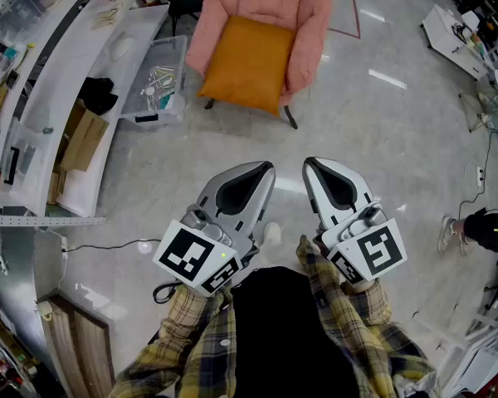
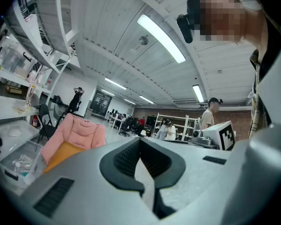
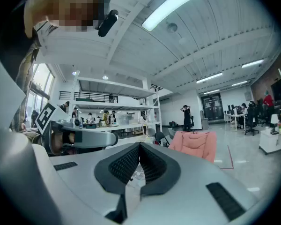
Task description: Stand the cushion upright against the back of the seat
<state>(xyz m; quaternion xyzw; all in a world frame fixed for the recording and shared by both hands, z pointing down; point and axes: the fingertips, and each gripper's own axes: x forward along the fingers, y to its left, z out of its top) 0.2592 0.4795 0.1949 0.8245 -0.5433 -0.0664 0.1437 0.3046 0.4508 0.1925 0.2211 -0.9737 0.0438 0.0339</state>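
An orange cushion [image 1: 247, 64] lies flat on the seat of a pink padded chair [image 1: 309, 23] at the top of the head view. In the left gripper view the chair [image 2: 82, 131] and the cushion [image 2: 61, 153] show at the left; the right gripper view shows only the chair [image 3: 196, 143]. My left gripper [image 1: 265, 169] and right gripper [image 1: 310, 165] are held side by side near my body, well short of the chair. Both point level, jaws shut with nothing between them.
A clear plastic bin [image 1: 156, 81] with small items stands on the floor left of the chair. Beside it runs a long white bench [image 1: 75, 73] with boxes. White furniture [image 1: 458, 31] is at the top right. A person's shoe [image 1: 446, 232] shows at the right edge.
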